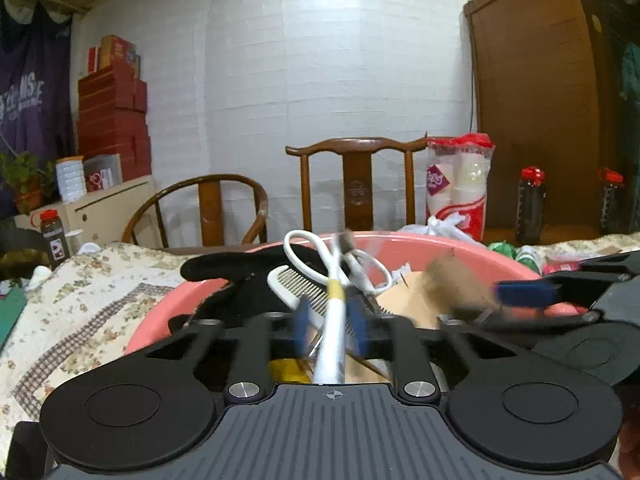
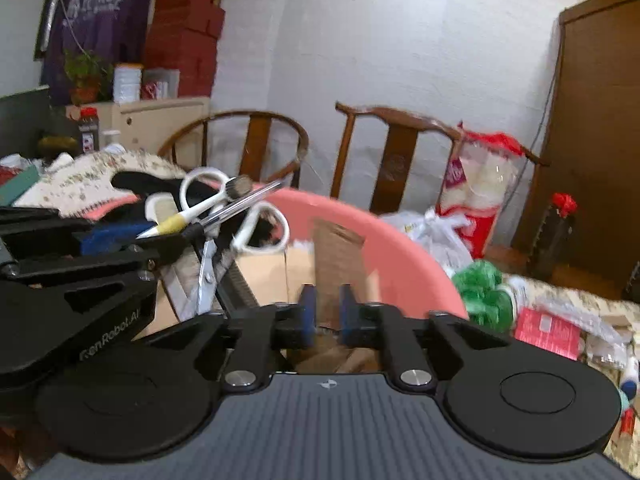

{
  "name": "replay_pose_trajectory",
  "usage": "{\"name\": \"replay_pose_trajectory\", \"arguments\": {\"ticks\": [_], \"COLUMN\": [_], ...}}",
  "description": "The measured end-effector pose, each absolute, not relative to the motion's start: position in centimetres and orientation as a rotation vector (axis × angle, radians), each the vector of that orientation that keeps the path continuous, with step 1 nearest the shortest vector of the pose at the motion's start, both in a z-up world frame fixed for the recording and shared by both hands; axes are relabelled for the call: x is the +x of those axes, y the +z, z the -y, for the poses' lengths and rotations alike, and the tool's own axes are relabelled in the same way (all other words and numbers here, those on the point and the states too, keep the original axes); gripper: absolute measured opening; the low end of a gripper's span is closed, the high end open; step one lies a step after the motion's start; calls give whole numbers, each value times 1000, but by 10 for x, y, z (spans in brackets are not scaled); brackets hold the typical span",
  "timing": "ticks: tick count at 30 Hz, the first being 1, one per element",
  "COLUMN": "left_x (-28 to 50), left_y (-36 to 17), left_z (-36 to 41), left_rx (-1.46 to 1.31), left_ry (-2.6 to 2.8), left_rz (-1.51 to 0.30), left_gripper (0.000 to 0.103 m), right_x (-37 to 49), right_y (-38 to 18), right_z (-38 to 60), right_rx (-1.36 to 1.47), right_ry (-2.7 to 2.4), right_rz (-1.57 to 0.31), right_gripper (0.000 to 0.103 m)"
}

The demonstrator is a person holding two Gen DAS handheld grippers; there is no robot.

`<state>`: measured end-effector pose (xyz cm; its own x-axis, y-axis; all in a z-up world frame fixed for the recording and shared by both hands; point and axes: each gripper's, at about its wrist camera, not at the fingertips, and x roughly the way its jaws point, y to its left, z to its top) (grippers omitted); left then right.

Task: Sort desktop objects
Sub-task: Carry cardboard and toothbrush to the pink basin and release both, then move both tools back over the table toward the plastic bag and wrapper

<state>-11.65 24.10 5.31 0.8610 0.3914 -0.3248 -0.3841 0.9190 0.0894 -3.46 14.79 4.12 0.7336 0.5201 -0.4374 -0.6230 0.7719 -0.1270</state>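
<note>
My left gripper is shut on a white makeup brush with a yellow band, held over a pink basin. The brush and left gripper also show in the right wrist view. My right gripper is shut on a brown cardboard piece above the same basin; it shows blurred in the left wrist view. In the basin lie white-handled scissors, a white comb, a clear pen and a black cloth.
The basin sits on a floral quilt. Two wooden chairs stand behind it. A pack of paper cups, a white plastic bag, a green bundle and a red packet lie to the right.
</note>
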Motion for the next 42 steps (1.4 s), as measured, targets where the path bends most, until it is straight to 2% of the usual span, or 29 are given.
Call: {"name": "replay_pose_trajectory", "arguments": {"ticks": [1,2,4,17,26,35,42], "left_x": [-119,-121,-128,-158,-151,-130,-144], "left_y": [54,55,59,84,87,38,-23], "left_z": [-243,-247,-255,-223,-154,-68,-59], "left_rx": [19,-1,-71,-4,28,89,116], "left_ry": [419,408,367,394,248,36,107], "left_rz": [-343,-341,-337,-239,-208,-285,-359], "left_gripper": [55,73,103,103,103,103,103], "right_x": [-34,-35,-35,-69,-81,-89,-107], "right_y": [39,37,35,57,49,0,-40], "right_z": [-148,-145,-138,-75,0,103,146], "right_rx": [-273,-265,-261,-124,-64,-19,-69], "right_ry": [615,571,565,562,457,269,168], "right_rz": [-406,-398,-387,-301,-284,-417,-442], "right_gripper": [67,73,90,97,98,100,101]}}
